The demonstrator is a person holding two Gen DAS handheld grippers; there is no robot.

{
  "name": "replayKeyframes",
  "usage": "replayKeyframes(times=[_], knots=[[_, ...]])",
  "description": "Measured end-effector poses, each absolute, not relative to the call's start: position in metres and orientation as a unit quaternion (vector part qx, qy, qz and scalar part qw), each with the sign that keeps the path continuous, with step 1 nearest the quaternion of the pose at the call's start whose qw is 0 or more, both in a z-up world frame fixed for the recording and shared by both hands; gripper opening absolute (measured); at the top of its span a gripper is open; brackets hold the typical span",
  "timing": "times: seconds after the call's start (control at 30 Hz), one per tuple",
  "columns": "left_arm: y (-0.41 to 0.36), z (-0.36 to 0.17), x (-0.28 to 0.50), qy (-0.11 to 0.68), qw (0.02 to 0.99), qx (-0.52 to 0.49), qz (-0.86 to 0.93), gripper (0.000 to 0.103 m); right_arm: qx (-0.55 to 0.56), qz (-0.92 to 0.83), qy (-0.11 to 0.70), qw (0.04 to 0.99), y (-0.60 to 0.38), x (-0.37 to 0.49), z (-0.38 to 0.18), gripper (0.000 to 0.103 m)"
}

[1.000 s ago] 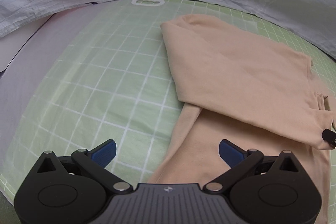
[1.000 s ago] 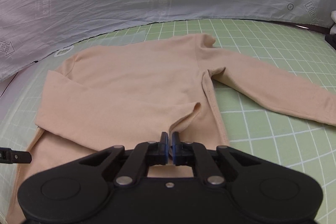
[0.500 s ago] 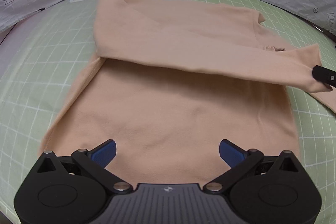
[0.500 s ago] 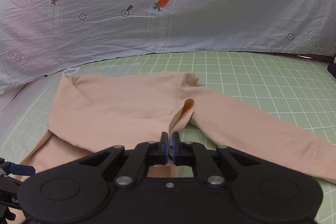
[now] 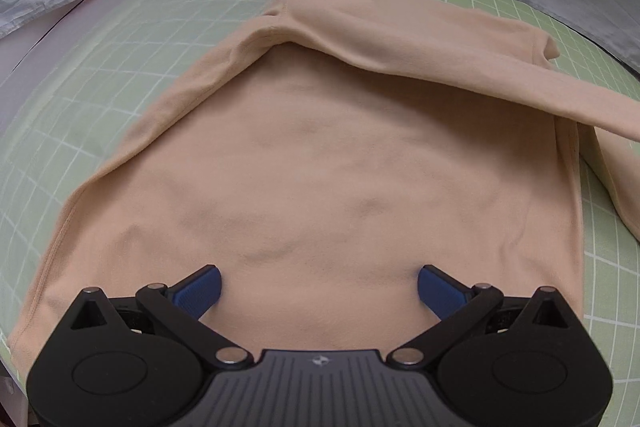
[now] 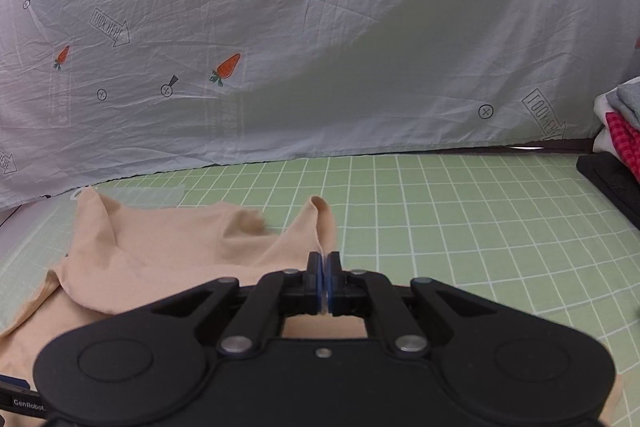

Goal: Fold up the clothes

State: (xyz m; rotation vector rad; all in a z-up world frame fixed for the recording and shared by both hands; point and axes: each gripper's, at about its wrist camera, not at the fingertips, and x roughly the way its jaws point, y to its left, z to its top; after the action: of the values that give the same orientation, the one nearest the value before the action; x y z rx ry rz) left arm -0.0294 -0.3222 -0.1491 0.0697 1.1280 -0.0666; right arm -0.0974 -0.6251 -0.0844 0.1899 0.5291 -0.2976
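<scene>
Since a moment ago the sleeve (image 5: 460,67) has been carried further across the shirt (image 5: 320,187), which lies flat on the green gridded mat (image 6: 440,227). It is thin, limp cloth, light and quick to sag and crease, so I'd guess it is best taken at a cuff, hem or seam. The right gripper (image 6: 322,281) is clenched on the sleeve's end, lifting it. The left gripper (image 5: 319,285) hangs wide apart over the hem, holding nothing. Behind hangs a printed sheet (image 6: 320,47); folded clothes (image 6: 624,119) sit at the far right.
</scene>
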Motion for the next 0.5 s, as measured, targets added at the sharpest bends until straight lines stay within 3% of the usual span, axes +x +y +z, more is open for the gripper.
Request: replayKeyframes(times=[0.23,0.4,0.43,0.5], knots=[[-0.322,-0.148,-0.025,0.540,0.841,0.028,-0.023,0.103,0.125,-0.189,0.294,0.929,-0.663,-0.096,-0.116,0.002],[-0.320,-0.148,-0.027,0.539,0.842,0.028,-0.023,0.103,0.150,-0.198,0.364,0.898,-0.670,-0.097,-0.144,0.004],[-0.319,-0.148,-0.027,0.538,0.842,0.028,-0.023,0.103,0.151,-0.203,0.370,0.894,-0.670,-0.099,-0.145,0.007],[-0.319,-0.149,-0.027,0.536,0.844,0.029,-0.026,0.103,0.155,-0.212,0.378,0.888,-0.670,-0.103,-0.147,0.028]])
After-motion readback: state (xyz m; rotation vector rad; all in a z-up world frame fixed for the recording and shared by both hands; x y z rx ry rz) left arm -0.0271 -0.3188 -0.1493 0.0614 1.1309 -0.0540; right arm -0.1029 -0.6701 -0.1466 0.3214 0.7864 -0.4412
